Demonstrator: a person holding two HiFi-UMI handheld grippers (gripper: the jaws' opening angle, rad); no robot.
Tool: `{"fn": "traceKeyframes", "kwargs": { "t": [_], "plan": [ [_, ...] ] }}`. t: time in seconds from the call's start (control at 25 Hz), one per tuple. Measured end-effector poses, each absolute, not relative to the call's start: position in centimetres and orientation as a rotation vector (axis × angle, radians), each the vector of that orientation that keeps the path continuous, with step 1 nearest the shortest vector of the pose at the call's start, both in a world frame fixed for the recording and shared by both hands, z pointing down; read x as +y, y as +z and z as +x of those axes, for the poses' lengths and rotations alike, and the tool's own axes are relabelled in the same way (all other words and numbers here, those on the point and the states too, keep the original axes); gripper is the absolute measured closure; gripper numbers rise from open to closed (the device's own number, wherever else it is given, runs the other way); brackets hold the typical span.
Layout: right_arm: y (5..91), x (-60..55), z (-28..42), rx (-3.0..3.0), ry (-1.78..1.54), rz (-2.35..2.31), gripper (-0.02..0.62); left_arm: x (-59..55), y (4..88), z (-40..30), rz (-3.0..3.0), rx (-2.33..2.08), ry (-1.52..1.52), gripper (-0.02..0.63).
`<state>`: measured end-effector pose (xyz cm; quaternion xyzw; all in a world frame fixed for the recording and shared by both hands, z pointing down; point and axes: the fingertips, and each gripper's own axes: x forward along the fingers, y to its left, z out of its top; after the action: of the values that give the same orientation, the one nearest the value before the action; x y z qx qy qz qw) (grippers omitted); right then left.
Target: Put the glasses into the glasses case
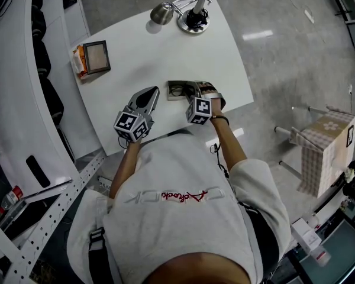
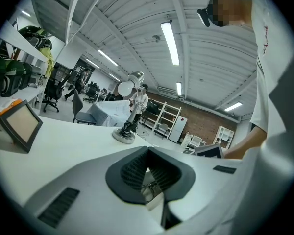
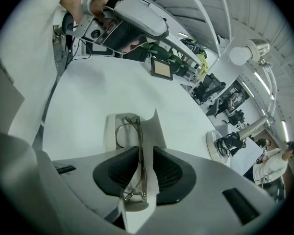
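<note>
Your white shirt [image 1: 183,212] filled foreground. Right claw [image 3: 139,155] clamped shut on glasses [image 3: 137,131]: thin frame edge-up between pads, pale flap [image 3: 151,131] pinched alongside. Glasses reached forward from jaws over open glasses case [image 3: 110,126]. Case lay on white table [image 1: 142,46] directly ahead of that claw. Left claw [image 1: 153,92] sat low over table, near case, to right claw's left. Its jaws were closed together, nothing held. Desk lamp [image 1: 192,13] stood well beyond both claws. Small framed panel [image 1: 96,57] stood ahead and left of left claw.
</note>
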<state>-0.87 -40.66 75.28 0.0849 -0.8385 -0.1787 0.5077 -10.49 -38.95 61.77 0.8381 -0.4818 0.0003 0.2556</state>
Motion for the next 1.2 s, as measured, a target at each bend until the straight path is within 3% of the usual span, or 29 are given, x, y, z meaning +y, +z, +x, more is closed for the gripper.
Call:
{"fn": "traceKeyframes", "kwargs": {
  "t": [0.44, 0.64, 0.84, 1.2],
  "plan": [
    [72.9, -39.6, -0.8, -2.026, -0.454, 0.305, 0.505, -38.1, 60.5, -9.6, 2.342, -1.258, -0.010, 0.580],
    [72.1, -38.2, -0.4, -2.026, -0.437, 0.376, 0.583, -36.8, 59.6, -9.2, 2.385, -1.232, -0.006, 0.580],
    [71.6, -36.4, -0.2, -2.028, -0.416, 0.427, 0.584, -35.5, 58.8, -8.9, 2.435, -1.203, -0.006, 0.581],
    [67.2, -34.7, -0.8, -2.261, -0.106, 0.773, 0.584, -32.8, 58.1, -8.3, 2.504, -1.152, -0.010, 0.580]
  ]
}}
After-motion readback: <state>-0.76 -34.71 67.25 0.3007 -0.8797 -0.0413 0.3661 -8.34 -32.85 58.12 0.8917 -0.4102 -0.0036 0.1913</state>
